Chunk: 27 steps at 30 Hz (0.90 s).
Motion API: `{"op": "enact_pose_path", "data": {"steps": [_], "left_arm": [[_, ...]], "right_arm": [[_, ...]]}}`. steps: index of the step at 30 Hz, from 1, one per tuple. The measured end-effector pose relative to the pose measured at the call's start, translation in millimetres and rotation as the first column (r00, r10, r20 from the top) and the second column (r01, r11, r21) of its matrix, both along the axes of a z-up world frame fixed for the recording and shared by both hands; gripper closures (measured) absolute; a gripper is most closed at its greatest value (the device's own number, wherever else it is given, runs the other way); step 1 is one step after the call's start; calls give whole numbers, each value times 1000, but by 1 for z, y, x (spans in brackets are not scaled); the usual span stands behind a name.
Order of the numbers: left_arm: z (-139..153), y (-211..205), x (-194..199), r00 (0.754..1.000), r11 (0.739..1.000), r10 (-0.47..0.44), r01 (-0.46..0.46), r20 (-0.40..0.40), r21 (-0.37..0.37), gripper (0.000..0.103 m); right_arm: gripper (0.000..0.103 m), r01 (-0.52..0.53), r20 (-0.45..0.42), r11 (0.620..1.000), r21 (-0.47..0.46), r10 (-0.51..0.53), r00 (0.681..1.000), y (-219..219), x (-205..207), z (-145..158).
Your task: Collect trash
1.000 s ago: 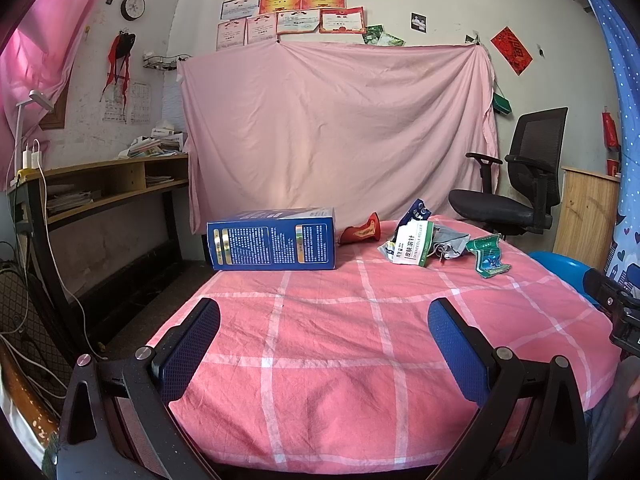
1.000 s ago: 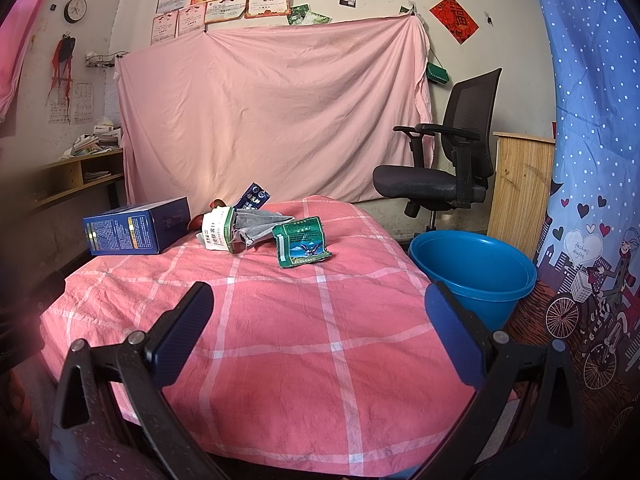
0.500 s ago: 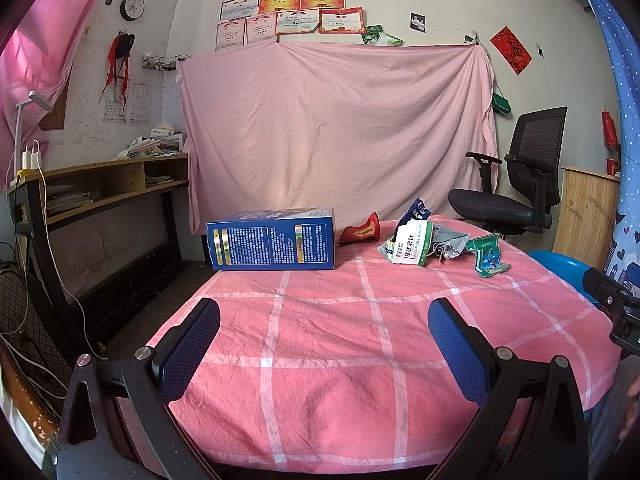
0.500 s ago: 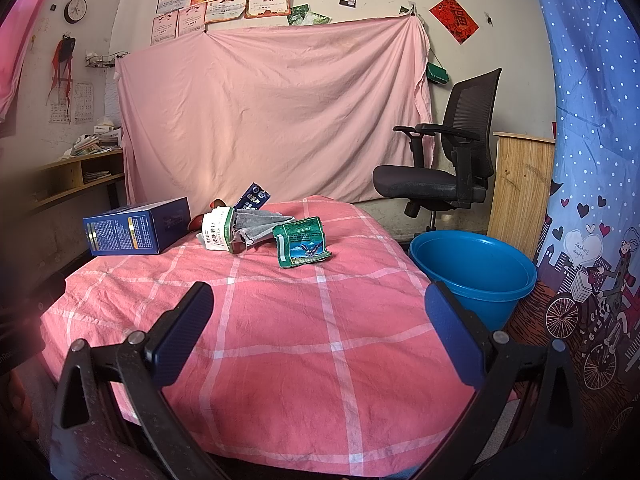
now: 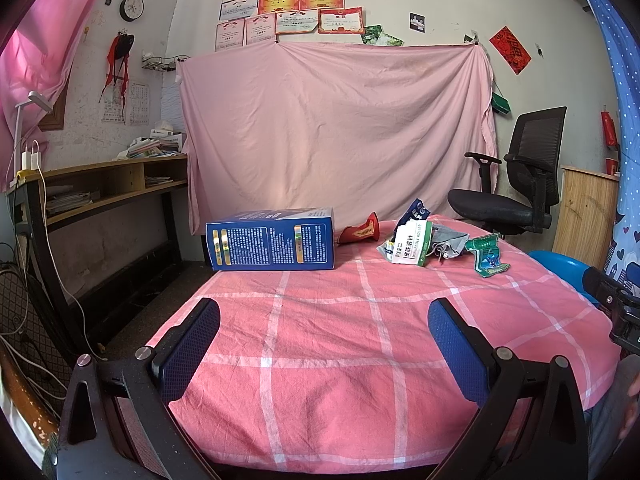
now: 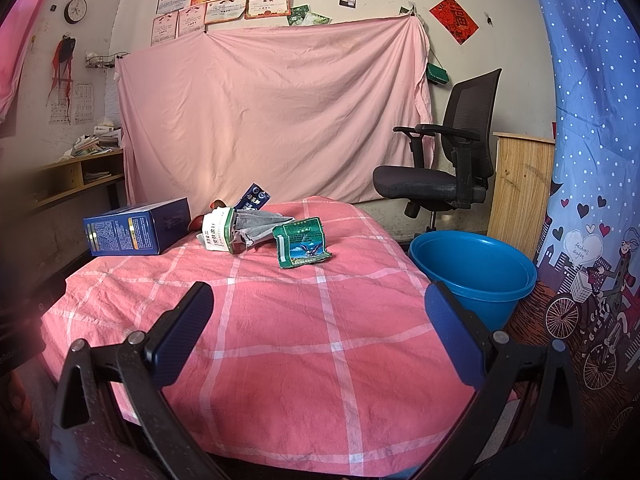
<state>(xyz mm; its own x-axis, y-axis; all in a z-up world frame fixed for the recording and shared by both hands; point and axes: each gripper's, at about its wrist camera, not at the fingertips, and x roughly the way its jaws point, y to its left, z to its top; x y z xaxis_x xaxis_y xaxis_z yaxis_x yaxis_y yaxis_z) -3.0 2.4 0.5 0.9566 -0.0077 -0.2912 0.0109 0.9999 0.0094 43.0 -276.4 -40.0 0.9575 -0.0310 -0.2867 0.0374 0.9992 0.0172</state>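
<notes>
Pink checked cloth covers the worktop (image 5: pixel 320 360). Both grippers, left (image 5: pixel 324 344) and right (image 6: pixel 318 334), hover with jaws spread wide and empty. Well beyond them lie a blue box (image 5: pixel 272 240), white-green carton (image 6: pixel 218 234) and green packet (image 6: pixel 302 242); a blue bucket (image 6: pixel 474 276) stands right of the right jaws.

A pink sheet (image 5: pixel 336 128) hangs across the back wall, with rows of certificates (image 5: pixel 296 4) pinned above it. A round clock (image 5: pixel 131 7) sits high on the left, beside a red ribbon bundle (image 5: pixel 118 56) on a hook. Below, a wooden shelf unit (image 5: pixel 108 184) holds stacked papers (image 5: pixel 154 148). On the right, a black office chair (image 6: pixel 448 160) stands near a wooden cabinet (image 6: pixel 520 188). A blue dotted curtain (image 6: pixel 592 120) fills the right edge.
</notes>
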Motion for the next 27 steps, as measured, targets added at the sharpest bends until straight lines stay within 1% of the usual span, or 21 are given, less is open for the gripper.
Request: {"op": "enact_pose_path", "data": {"steps": [27], "left_arm": [[0, -5, 0, 1000, 1000, -1, 1, -4, 6, 1]], "right_arm": [[0, -1, 1, 1000, 0, 1, 1000, 0, 1, -1]]}}
